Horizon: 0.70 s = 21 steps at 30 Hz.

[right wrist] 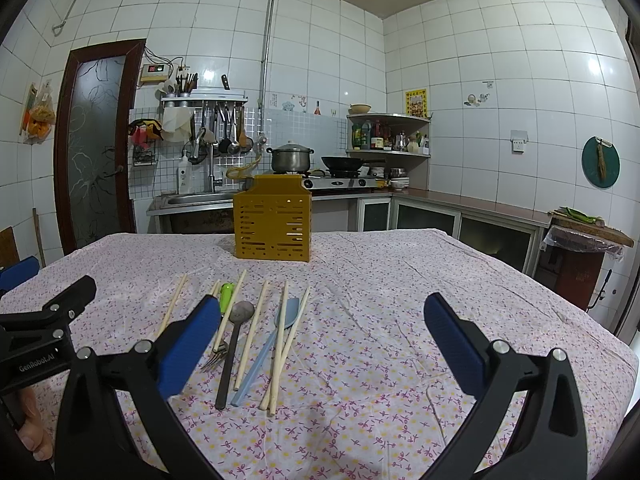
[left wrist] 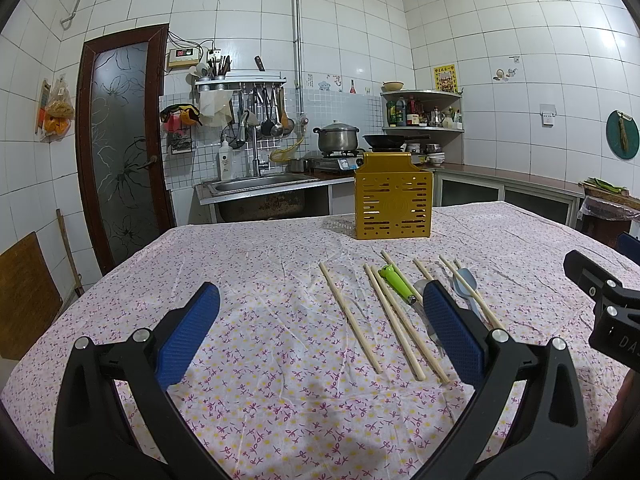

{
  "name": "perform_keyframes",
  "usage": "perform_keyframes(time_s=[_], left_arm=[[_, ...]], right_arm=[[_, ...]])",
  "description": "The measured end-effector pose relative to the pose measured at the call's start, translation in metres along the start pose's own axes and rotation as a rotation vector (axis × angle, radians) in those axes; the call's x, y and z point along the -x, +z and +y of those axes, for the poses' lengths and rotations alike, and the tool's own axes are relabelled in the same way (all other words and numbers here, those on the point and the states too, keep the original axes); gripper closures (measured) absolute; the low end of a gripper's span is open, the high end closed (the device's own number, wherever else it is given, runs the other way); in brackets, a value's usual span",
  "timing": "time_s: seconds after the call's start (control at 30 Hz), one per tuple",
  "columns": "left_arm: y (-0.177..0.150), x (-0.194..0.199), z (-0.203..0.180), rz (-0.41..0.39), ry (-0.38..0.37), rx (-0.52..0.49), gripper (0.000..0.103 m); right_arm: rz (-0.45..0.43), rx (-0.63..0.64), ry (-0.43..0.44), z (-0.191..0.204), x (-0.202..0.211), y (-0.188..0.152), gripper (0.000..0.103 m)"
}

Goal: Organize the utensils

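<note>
While both grippers are hovering over the tabletop (right wrist: 400, 280), nothing is being held. The left gripper (left wrist: 320, 320) is keeping its blue fingers (left wrist: 188, 332) wide apart, with only flowery cloth between them. The right gripper (right wrist: 320, 332) is also spreading its fingers (right wrist: 452, 340) wide and gripping nothing.

A yellow utensil holder (right wrist: 273, 218) with little slots is standing upright toward the far side of the tabletop. The utensils are lying flat in a loose row just in front of it, on the near side. Wooden chopsticks (right wrist: 250, 340) are lying among them, most pointing from near to far. A fork with a green handle (right wrist: 225, 300) is lying toward the left of the row, its prongs pointing near. Just to its right a dark-handled spoon (right wrist: 234, 344) is resting with its bowl at the far end. A pale blue spoon (right wrist: 268, 352) is lying further right, and two chopsticks are crossing beside it.

In the left wrist view, the right-hand finger is hiding part of the fork and spoons. A person's hand (right wrist: 34, 428) is showing at the near left edge of the right wrist view, holding the left gripper's handle.

Behind the tabletop, a sink (left wrist: 260, 182), a pot (left wrist: 337, 136) and a wok (left wrist: 386, 141) are sitting along the kitchen wall.
</note>
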<state>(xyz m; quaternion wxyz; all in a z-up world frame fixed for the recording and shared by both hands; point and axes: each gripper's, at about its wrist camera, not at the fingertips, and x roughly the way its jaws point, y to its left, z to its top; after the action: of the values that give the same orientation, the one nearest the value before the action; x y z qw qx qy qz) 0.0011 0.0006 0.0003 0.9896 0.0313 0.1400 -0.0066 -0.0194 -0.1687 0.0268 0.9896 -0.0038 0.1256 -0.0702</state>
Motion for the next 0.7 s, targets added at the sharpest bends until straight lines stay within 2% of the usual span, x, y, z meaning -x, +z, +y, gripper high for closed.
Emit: perform_keyframes(time_s=[0.47,0.6,0.7], left_arm=[[-0.001,-0.002,0.008,0.017,0.001,0.006,0.005],[0.006,-0.008,0.007,0.038,0.011,0.009,0.005],[0.017,-0.014,0.008,0.05,0.038,0.008,0.005]], right_arm=[[0.003,-0.006,0.013,-0.001,-0.001,0.001,0.004],[0.006,-0.011,0.058,-0.002,-0.007,0.008,0.004],[-0.017,0.01,0.054,0.003,-0.01,0.017,0.004]])
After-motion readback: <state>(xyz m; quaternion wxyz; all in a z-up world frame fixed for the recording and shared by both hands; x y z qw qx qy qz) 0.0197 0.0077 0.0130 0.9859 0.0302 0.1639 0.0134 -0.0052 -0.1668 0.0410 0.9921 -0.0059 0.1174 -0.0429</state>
